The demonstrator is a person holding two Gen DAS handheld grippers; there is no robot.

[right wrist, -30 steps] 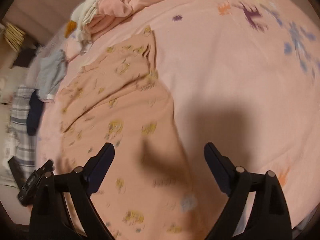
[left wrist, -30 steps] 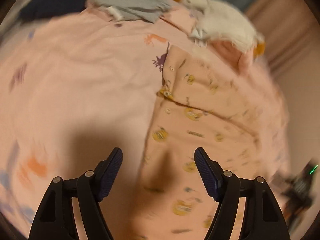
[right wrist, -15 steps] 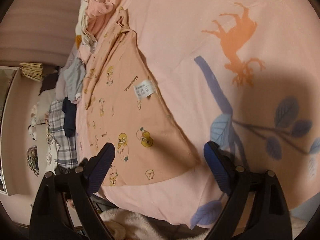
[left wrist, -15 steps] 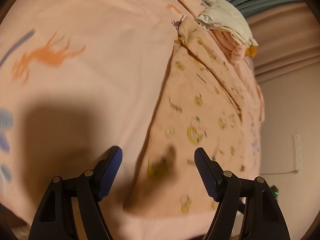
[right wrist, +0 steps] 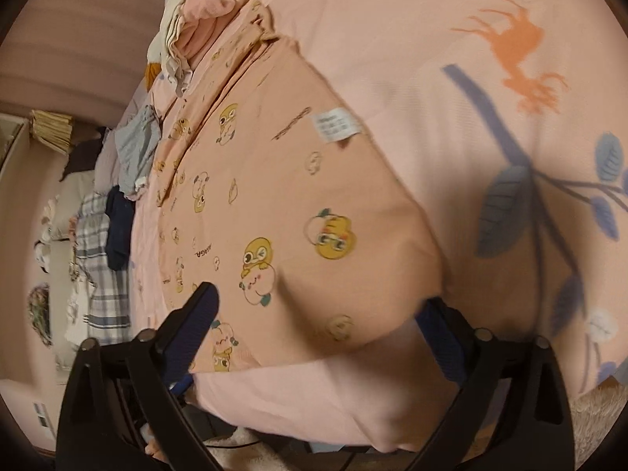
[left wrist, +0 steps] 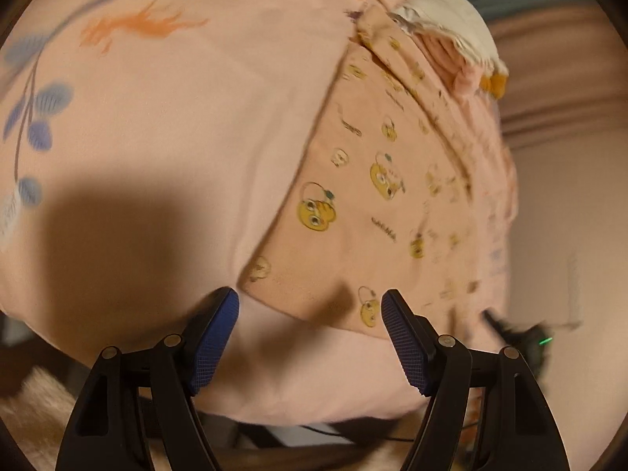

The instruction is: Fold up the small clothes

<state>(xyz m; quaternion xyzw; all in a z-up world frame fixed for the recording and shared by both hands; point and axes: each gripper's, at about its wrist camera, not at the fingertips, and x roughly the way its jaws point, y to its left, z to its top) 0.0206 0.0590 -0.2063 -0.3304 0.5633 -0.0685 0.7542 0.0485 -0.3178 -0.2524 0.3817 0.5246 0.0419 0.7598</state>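
Pink printed bed sheet (left wrist: 188, 125) under a flat peach garment (left wrist: 365, 212), clothes pile (right wrist: 188, 27) beyond.

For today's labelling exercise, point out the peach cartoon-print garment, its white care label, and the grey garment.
peach cartoon-print garment (right wrist: 274, 180), right wrist view, middle of the fabric.
white care label (right wrist: 336, 124), right wrist view, centre of the tag.
grey garment (right wrist: 137, 149), right wrist view, its crumpled middle.

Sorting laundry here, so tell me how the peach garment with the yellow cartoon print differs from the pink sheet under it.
The garment is deeper peach with small yellow cartoon faces and a white label; the sheet is paler with large orange animal and blue leaf prints. The garment is smaller and lies on the sheet. Both are pinkish fabric.
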